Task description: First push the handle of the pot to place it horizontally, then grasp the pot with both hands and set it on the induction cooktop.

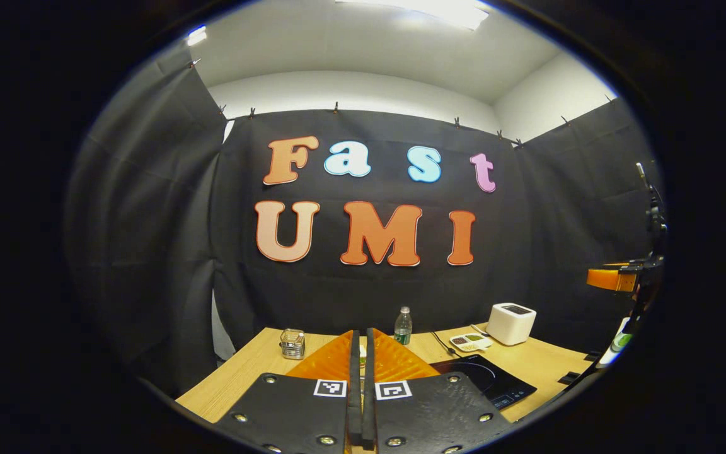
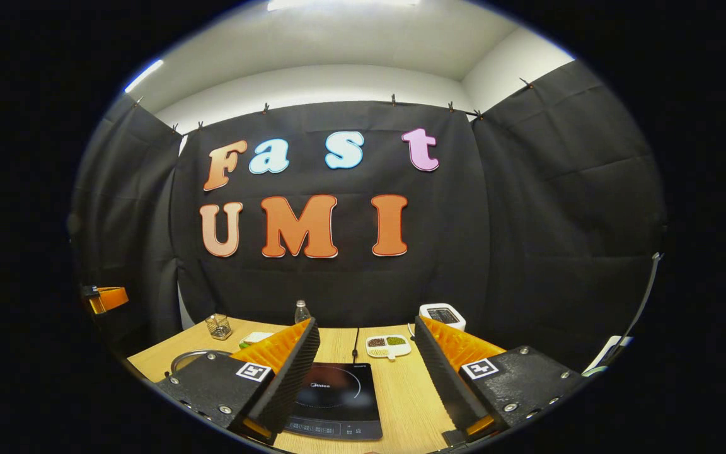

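My right gripper [image 2: 366, 325] is open wide, with nothing between its fingers, and hangs above the near edge of the wooden table [image 2: 413, 403]. Straight below its gap lies the black induction cooktop [image 2: 338, 397], flat and bare. A curved metal arc [image 2: 190, 356], probably the pot's rim or handle, peeks out behind the left finger; the rest of the pot is hidden. My left gripper [image 1: 361, 334] is shut with its pads together and nothing held. It points over the table, and the cooktop [image 1: 489, 378] lies to its right.
At the back of the table stand a water bottle [image 2: 301, 312], a white box appliance [image 2: 442, 315], a small divided dish of beans [image 2: 388, 345] and a wire holder [image 2: 218, 326]. A cord [image 2: 355, 337] runs back from the cooktop. Black cloth walls close in the booth.
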Demonstrator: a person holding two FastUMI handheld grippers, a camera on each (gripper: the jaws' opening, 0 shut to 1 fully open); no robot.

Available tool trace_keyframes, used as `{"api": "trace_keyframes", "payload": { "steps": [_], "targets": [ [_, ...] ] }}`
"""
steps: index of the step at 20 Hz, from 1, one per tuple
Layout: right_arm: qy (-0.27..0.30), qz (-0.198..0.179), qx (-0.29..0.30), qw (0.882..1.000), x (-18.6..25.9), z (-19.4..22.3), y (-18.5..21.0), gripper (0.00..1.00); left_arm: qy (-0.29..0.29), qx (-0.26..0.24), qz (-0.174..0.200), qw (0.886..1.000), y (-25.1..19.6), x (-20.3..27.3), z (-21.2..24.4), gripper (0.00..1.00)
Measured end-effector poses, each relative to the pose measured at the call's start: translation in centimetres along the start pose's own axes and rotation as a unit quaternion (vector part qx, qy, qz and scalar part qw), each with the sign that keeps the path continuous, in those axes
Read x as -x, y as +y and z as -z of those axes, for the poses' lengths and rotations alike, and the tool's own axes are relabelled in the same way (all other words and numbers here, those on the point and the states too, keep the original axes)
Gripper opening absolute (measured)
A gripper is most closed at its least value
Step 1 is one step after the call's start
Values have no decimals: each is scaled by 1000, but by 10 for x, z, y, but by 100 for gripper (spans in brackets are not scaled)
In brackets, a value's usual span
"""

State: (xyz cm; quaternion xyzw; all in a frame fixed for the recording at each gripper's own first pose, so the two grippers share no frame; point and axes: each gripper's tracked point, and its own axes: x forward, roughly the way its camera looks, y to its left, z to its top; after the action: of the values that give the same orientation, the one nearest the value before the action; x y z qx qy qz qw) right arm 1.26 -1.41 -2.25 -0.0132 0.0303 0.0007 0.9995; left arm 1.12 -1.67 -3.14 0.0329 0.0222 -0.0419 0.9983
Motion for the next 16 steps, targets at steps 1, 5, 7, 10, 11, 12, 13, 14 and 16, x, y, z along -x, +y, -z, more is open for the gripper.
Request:
{"api": "trace_keyframes", "payload": {
  "steps": [1, 5, 7, 10, 11, 12, 13, 14, 16],
  "targets": [
    [-1, 1, -2, 1000, -1, 0, -1, 94, 6, -2, 3, 1000, -1, 2, 5, 2],
    [1, 1, -7, 1000, 1, 2, -1, 94, 23, -7, 4, 1000, -2, 7, 23, 2],
    [3, 1, -5, 1000, 2, 2, -2, 94, 30, -2, 5, 1000, -2, 9, 32, 2],
    [1, 3, -3, 1000, 3, 3, -5, 94, 46, -2, 0, 999, 4, 5, 47, 2],
    [0, 4, -3, 1000, 2, 2, -5, 94, 52, -2, -1, 999, 5, 7, 54, 2],
    [1, 5, -4, 1000, 3, 3, -5, 94, 58, -2, -2, 998, 6, 10, 60, 2],
    [1, 5, -5, 1000, 3, 4, -6, 94, 65, -4, -1, 998, 6, 13, 67, 2],
    [3, 5, -6, 1000, 2, 6, -5, 94, 73, -6, -1, 997, 6, 16, 77, 2],
    [6, 6, -8, 1000, 1, 8, -6, 94, 89, -6, -2, 996, 9, 19, 94, 2]
  ]
}}
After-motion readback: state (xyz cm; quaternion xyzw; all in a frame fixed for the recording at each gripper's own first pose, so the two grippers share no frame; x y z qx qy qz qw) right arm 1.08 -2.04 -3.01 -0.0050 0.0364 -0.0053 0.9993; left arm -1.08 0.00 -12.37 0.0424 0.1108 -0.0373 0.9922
